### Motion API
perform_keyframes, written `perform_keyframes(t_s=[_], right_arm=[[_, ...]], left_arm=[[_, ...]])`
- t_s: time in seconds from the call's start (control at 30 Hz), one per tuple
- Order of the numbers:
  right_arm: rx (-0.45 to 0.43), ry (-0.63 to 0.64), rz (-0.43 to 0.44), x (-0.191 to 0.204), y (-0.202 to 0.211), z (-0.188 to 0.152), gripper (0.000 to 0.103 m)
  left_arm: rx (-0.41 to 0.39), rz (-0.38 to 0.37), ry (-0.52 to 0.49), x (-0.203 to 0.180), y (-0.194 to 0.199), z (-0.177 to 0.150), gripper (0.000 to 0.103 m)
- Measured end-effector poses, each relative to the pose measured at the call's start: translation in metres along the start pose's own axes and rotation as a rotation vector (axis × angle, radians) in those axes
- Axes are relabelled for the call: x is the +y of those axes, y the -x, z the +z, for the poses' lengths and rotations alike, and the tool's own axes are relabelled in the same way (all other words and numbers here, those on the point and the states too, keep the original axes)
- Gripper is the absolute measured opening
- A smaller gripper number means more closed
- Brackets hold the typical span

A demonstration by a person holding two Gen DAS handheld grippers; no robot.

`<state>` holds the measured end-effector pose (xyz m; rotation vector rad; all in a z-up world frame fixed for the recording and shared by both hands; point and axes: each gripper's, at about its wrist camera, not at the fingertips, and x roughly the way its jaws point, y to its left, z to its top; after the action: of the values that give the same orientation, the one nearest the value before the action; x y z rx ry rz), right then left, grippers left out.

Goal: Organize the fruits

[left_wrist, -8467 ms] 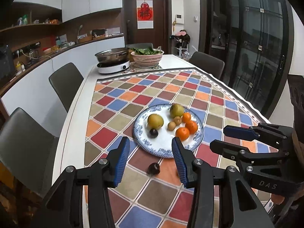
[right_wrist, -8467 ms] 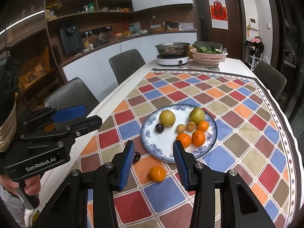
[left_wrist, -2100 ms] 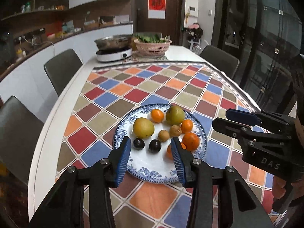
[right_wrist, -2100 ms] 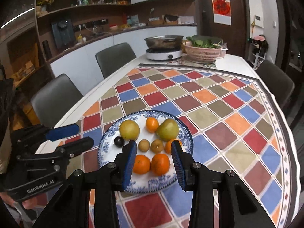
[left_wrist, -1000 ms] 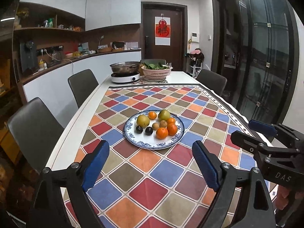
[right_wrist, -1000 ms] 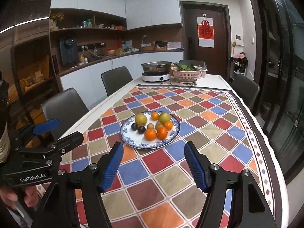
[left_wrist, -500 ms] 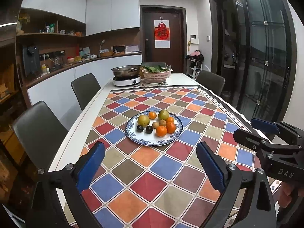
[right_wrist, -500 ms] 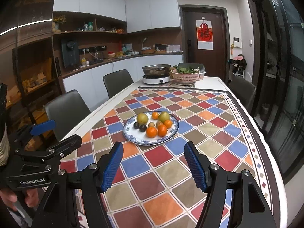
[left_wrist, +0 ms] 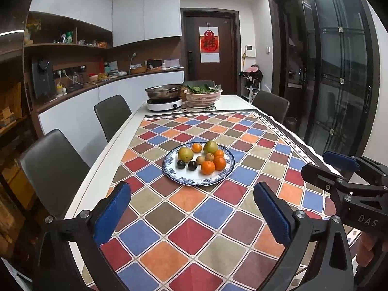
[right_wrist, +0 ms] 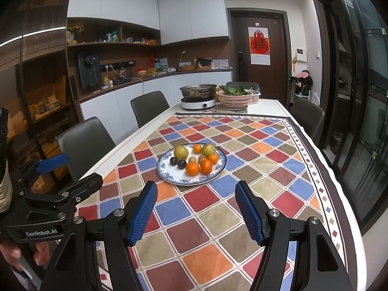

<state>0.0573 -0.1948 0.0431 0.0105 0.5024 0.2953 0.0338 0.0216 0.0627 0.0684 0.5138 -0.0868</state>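
1. Blue-rimmed plate (left_wrist: 225,173) holds all my fruit (left_wrist: 208,167), mid-surface (left_wrist: 116,143) on the checked cloth (left_wrist: 213,212).
2. My left hand-held gripper (left_wrist: 192,212) is opening, nothing between its jaws.
3. My right hand-held gripper (right_wrist: 196,209) hangs released, empty, short of the plate.

1. Left gripper (left_wrist: 191,214): black frame, blue ribbed pads (left_wrist: 112,212), silver screws; its body reads "GenRobot.AI".
2. Right gripper (right_wrist: 196,209): same black build, blue ribbed pads (right_wrist: 249,214); "DAS" marked on its body.
3. Striped cuff (right_wrist: 3,189) at the left wrist.
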Motion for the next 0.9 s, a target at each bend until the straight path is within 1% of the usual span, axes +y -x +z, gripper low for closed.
perform_keyframes(t_s=[0.17,0.5,0.9], right_arm=[[-0.001,0.002,-0.002,-0.0003,0.0013,-0.0009,0.067],[0.001,-0.002,0.002,0.0012,0.0029,0.0007,0.067],[0.003,-0.003,0.001,0.0018,0.0043,0.001,0.067]], left_arm=[[-0.002,0.007,0.004,0.0008,0.0034,-0.0004,0.103],[0.002,-0.031,0.018,0.0013,0.004,0.0014,0.103],[0.0,-0.025,0.018,0.0003,0.0042,0.0012,0.103]])
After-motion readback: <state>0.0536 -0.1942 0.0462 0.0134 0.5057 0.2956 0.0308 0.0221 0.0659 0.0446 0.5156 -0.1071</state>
